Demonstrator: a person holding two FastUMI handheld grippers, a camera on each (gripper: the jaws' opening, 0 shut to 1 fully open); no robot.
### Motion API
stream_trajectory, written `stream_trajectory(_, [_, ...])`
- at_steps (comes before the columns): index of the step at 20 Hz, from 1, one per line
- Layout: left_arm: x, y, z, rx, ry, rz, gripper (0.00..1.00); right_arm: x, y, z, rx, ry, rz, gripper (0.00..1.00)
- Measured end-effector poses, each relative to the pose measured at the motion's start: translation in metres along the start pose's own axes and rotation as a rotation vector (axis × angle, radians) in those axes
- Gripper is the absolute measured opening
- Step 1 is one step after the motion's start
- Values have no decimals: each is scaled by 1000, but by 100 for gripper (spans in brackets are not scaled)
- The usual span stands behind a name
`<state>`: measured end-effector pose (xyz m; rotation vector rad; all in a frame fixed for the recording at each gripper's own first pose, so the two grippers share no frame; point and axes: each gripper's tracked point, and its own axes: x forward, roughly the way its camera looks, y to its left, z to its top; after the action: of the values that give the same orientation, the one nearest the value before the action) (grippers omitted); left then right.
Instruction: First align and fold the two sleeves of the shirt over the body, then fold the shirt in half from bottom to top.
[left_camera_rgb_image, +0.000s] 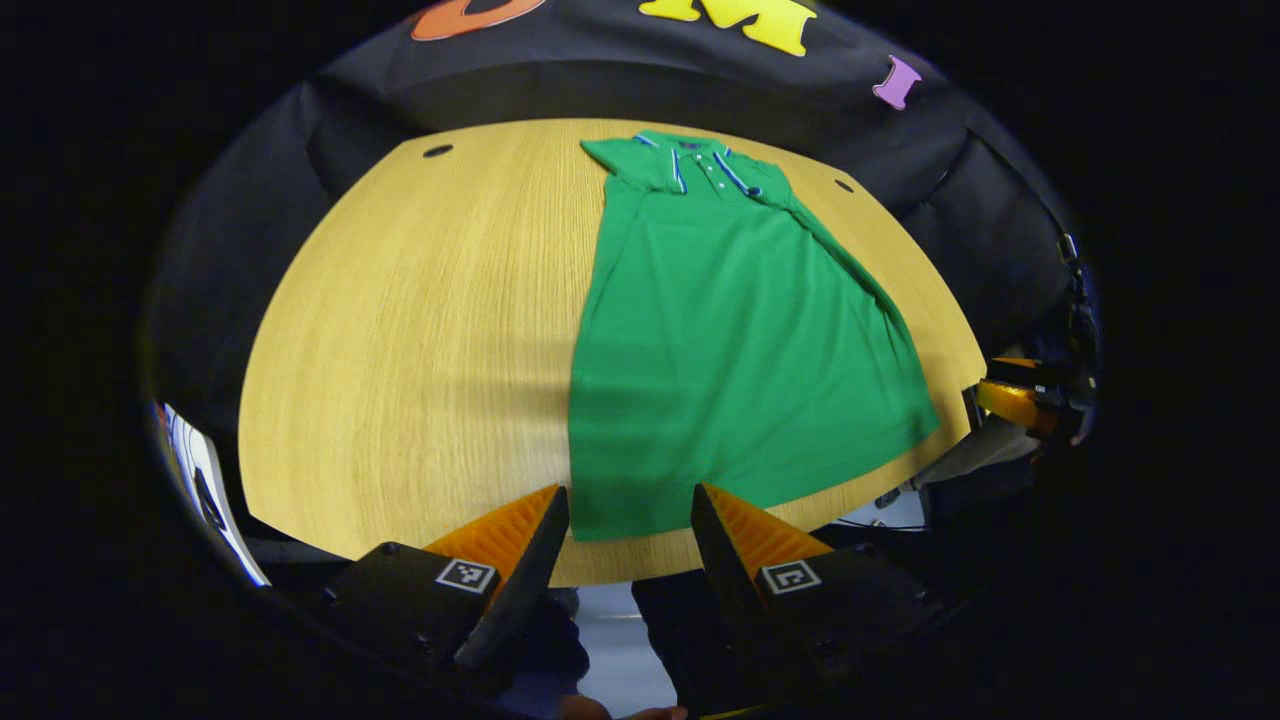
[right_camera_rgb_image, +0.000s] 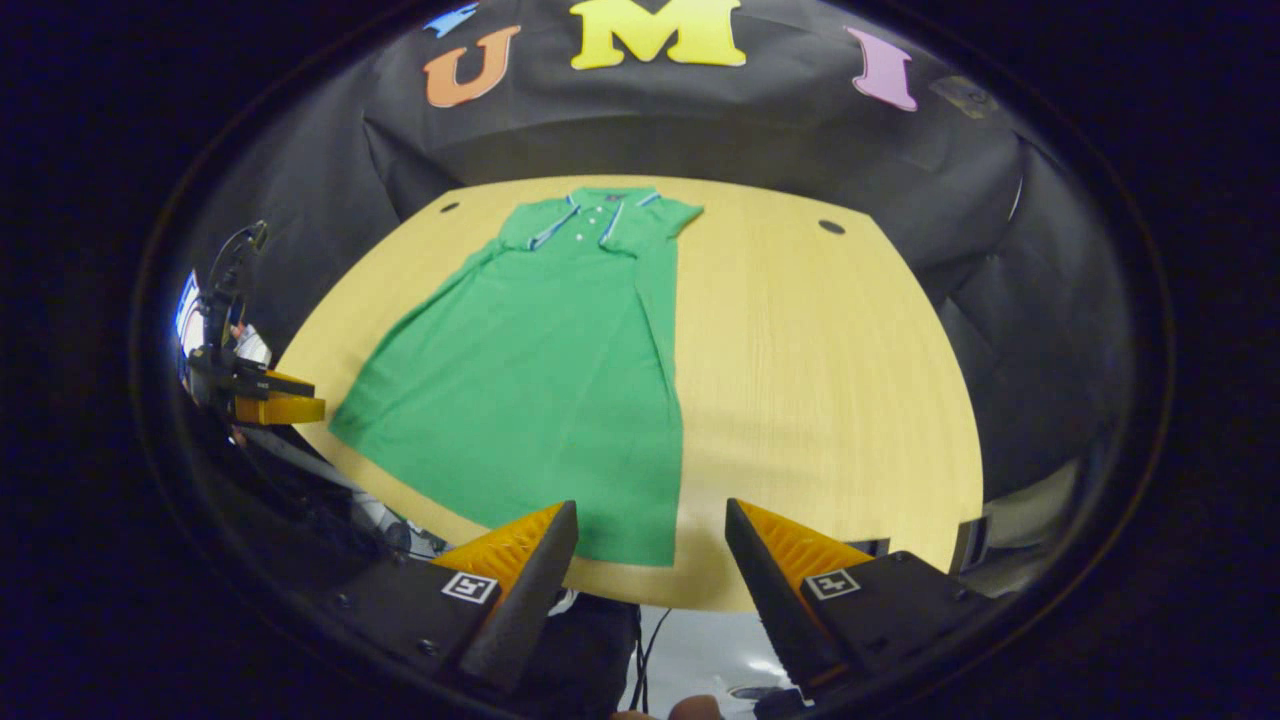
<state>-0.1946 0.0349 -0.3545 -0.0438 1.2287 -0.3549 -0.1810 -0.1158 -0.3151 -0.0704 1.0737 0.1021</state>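
A green polo shirt (left_camera_rgb_image: 720, 340) lies flat on the wooden table (left_camera_rgb_image: 420, 330), collar at the far side, both sleeves folded in over the body so it forms a long narrow panel. My left gripper (left_camera_rgb_image: 628, 520) is open, hovering just above the shirt's near left hem corner, nothing between its fingers. In the right gripper view the same shirt (right_camera_rgb_image: 545, 380) runs from the far collar to the near hem. My right gripper (right_camera_rgb_image: 650, 535) is open over the near right hem corner. The other gripper (right_camera_rgb_image: 265, 400) appears at the left edge there, and at the right edge (left_camera_rgb_image: 1020, 395) of the left gripper view.
The table (right_camera_rgb_image: 830, 380) has two small dark holes (right_camera_rgb_image: 831, 227) near its far corners. Black cloth walls close in the far side and both flanks. Below the near table edge is pale floor with cables (right_camera_rgb_image: 645, 640).
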Motion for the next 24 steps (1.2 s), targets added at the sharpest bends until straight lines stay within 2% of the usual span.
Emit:
stream_trajectory(3, [12,4,-8,-71,61,-4,82,21,1,-26,44,134,-20,95])
stream_trajectory(7, [16,16,-11,-126,124,50,82,34,3,-30,47,186,-43,95])
stream_trajectory(8, [17,14,-16,-143,151,43,82,37,4,-33,55,201,-44,100])
stream_trajectory(9, [19,14,-19,-159,178,45,82,41,4,-34,64,211,-45,95])
stream_trajectory(10, [20,15,-21,-168,195,54,82,44,3,-35,70,221,-51,95])
stream_trajectory(16, [24,17,-21,-135,266,113,82,61,2,-39,112,266,-70,95])
stream_trajectory(17, [26,17,-21,-119,277,130,82,61,1,-38,108,275,-80,88])
stream_trajectory(20, [29,13,-23,-72,303,180,82,64,4,-37,92,284,-83,87])
stream_trajectory(22, [29,12,-25,-101,324,191,84,61,8,-36,99,310,-86,81])
stream_trajectory(23, [29,12,-26,-124,338,193,83,62,10,-36,98,322,-84,86])
stream_trajectory(24, [28,10,-27,-125,352,190,82,64,12,-38,101,331,-81,70])
